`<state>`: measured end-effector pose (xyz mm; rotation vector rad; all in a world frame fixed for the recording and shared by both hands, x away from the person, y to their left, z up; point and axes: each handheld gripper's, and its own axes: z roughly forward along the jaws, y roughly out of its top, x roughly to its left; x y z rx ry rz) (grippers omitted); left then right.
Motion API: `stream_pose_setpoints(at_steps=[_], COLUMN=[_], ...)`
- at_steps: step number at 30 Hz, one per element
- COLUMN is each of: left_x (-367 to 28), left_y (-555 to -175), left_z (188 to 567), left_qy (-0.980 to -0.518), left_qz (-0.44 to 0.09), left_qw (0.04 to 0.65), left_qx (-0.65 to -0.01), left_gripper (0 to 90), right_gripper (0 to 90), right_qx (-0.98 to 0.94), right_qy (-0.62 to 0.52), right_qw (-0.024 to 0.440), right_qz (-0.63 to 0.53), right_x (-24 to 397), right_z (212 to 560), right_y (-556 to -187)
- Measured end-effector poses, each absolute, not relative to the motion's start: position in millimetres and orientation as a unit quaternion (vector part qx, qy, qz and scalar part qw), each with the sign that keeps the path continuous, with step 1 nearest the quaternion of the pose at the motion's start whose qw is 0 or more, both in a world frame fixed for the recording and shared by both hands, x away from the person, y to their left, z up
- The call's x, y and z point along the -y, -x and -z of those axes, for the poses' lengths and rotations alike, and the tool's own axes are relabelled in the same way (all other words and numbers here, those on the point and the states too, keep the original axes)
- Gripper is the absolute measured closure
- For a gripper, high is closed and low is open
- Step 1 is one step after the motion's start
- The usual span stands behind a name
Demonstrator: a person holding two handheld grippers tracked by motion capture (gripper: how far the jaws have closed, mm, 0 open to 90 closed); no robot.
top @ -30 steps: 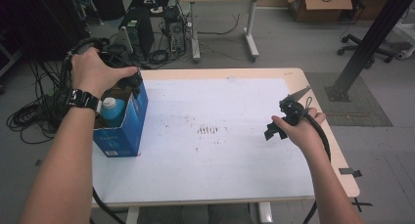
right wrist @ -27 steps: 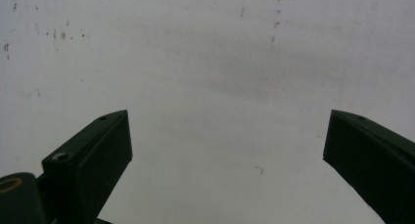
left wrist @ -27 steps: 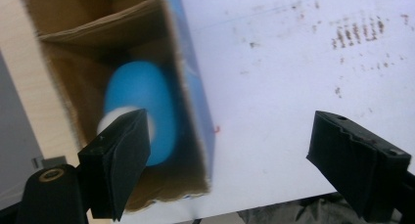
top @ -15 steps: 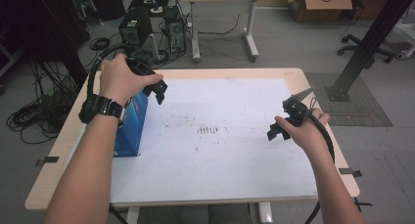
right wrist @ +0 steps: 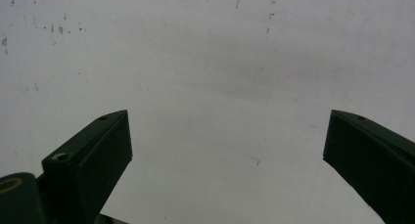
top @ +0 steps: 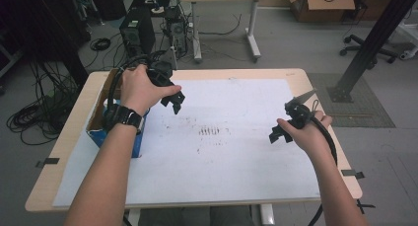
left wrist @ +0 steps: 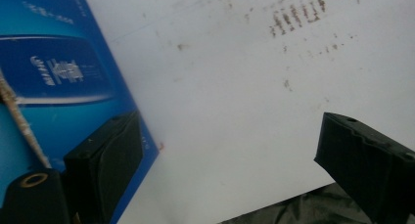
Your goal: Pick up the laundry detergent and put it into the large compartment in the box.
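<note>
We hold the left gripper [top: 176, 100] over the white sheet [top: 236, 152], just to the right of the blue box [top: 101, 132], which stands at the sheet's left edge on the table [top: 315, 95]. Its jaws have just been opening and now stand wide apart with nothing between them; in the left gripper view the bare sheet lies in the gap, and the blue box [left wrist: 54, 87] sits beside and behind the left jaw (we cannot tell whether that jaw touches the box's side). Ahead of the jaws, a patch of short brownish marks [left wrist: 296, 16] stains the sheet; in the high view the same marks [top: 212, 131] lie between our two grippers.

The right gripper [top: 278, 134] we hold over the right part of the sheet, well apart from the box, with its jaws pointing down and to the left. Its jaws too stand wide apart, and in the right gripper view only the plain sheet [right wrist: 220, 77] shows between them.
</note>
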<state>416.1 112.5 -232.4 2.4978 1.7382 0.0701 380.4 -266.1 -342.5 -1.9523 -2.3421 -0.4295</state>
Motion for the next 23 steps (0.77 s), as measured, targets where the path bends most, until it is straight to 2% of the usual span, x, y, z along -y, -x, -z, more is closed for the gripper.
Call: stream_pose_setpoints(at_steps=[23], left_x=[-101.7], left_y=[-415.0], left_z=[242.9], left_qy=[-0.826], left_qz=[-0.015], left_qw=[0.044], left_qx=[-0.562], left_gripper=[10.4], right_gripper=[4.3], right_qx=[0.759], right_qy=[0.636], right_qw=[0.031], right_qz=[0.14], right_x=[268.4], right_z=[341.8], right_y=[-377.1])
